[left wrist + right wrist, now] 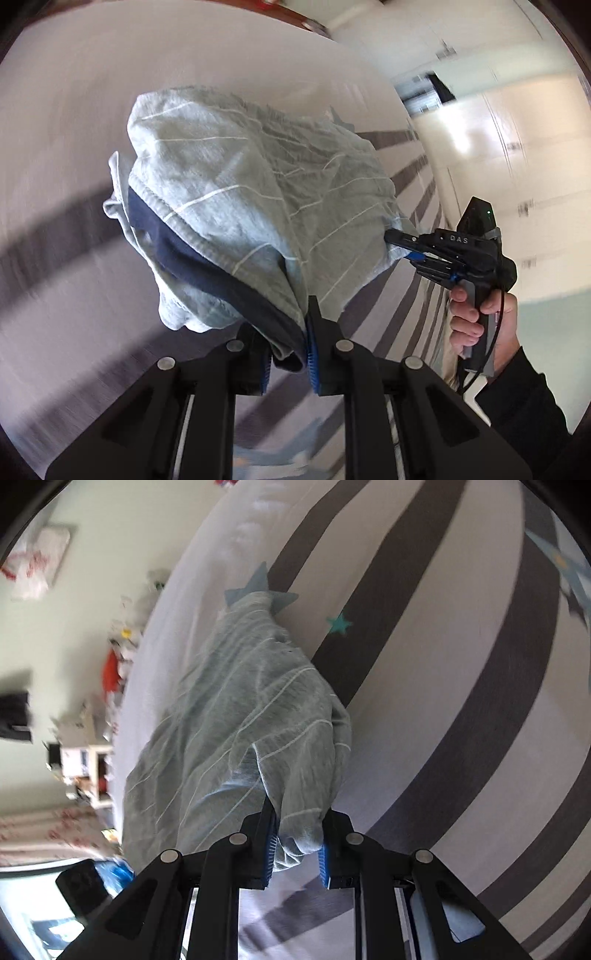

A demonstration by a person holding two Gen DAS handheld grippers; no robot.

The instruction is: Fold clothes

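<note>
A pale grey-blue garment (236,192) with thin white stripes and a dark navy band hangs bunched above the striped bed cover (55,177). My left gripper (290,354) is shut on its navy-banded edge, cloth pinched between the blue pads. In the left wrist view my right gripper (400,245), held by a hand (480,317) in a dark sleeve, grips another corner of the garment at the right. In the right wrist view the right gripper (297,853) is shut on a fold of the same garment (251,709), which drapes away over the bed.
The bed cover (424,664) is white with broad dark grey stripes and small blue stars (339,623). Pale floor with scattered toys and a small shelf (85,760) lies to the left in the right wrist view. Light cupboard doors (498,147) stand beyond the bed.
</note>
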